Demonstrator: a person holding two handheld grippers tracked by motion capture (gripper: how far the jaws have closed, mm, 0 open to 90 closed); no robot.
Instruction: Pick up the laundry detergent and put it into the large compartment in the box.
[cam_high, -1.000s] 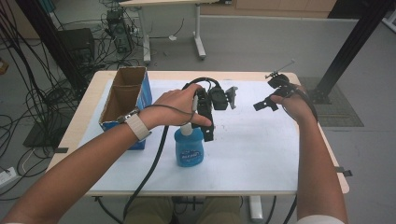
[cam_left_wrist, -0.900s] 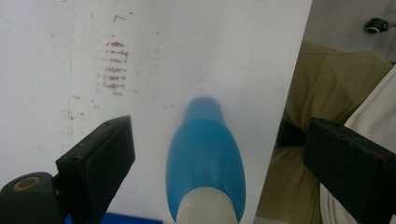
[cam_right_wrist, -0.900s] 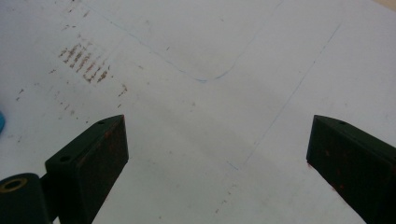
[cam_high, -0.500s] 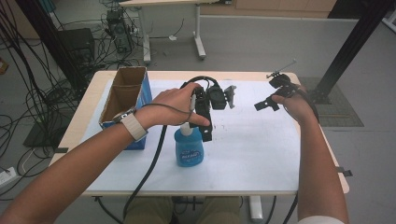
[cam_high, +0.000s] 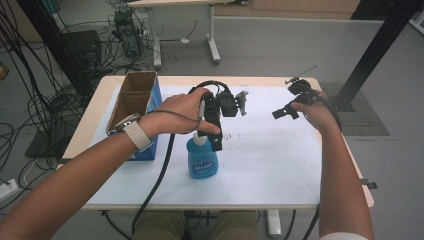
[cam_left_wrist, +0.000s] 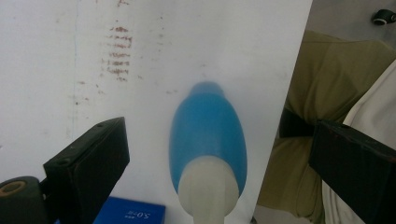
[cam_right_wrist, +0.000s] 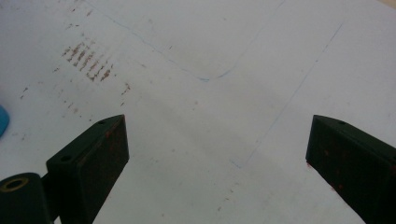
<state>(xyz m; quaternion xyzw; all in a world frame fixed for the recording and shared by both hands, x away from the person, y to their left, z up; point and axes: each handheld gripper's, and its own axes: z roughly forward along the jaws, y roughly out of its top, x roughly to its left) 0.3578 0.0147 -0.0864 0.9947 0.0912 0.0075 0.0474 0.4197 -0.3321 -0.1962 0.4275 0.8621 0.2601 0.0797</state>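
A blue bottle (cam_high: 202, 161) with a white cap (cam_left_wrist: 208, 186) stands upright on the white table (cam_high: 270, 165), near its front. My left gripper (cam_high: 211, 141) points down over the cap. In the left gripper view the bottle (cam_left_wrist: 208, 126) stands between the wide-apart jaws of that gripper (cam_left_wrist: 217, 140), and neither pad touches it. Those jaws have just been opening. My right gripper (cam_high: 284, 113) hovers open over the table's far right part. Nothing lies between the jaws of the right gripper (cam_right_wrist: 217, 140), which look down on bare table.
An open cardboard box (cam_high: 132, 100) with blue sides stands at the table's left. Faint brown marks (cam_right_wrist: 88, 60) and a thin blue line stain the white surface. A black cable (cam_high: 157, 185) trails from the left gripper over the front edge. Cables and desk legs lie on the floor beyond.
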